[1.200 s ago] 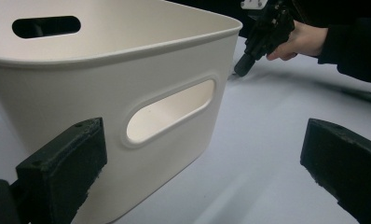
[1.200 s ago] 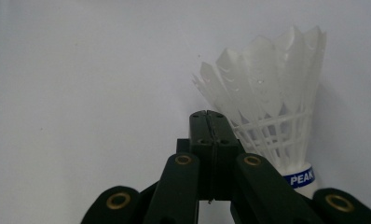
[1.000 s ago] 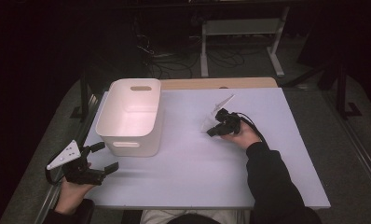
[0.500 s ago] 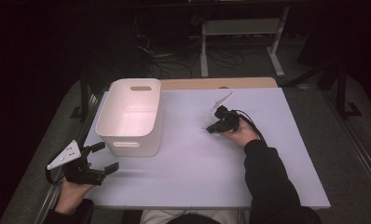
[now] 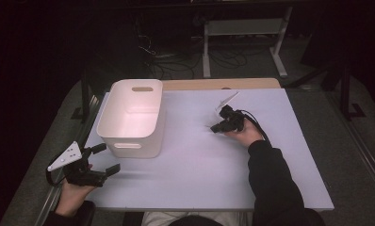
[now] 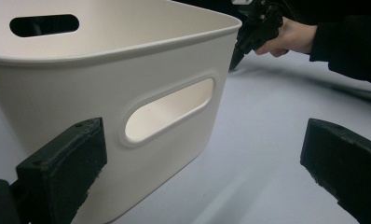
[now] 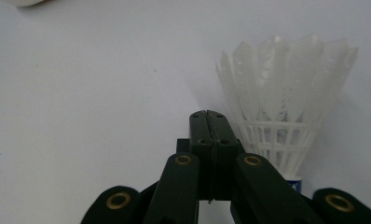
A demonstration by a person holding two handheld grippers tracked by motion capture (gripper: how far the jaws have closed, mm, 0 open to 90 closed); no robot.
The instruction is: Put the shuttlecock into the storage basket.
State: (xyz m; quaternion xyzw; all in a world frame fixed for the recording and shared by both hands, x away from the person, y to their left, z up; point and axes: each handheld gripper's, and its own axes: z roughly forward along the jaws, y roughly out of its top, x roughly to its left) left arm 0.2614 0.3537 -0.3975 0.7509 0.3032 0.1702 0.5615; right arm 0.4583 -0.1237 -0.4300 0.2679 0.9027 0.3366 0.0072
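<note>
While pressed together beside the shuttlecock (image 7: 286, 98), not on it, right claw (image 7: 208, 122) barely shifted since a second ago; no grab yet; left claw (image 6: 197, 168) spread wide near the bin (image 5: 131, 110), left on the tabletop (image 5: 190, 155).

Bin (image 5: 134, 117) on the table's (image 5: 195, 165) left side, shuttlecock (image 7: 281, 116) on the table just beside the right claw (image 7: 208, 122)
</note>
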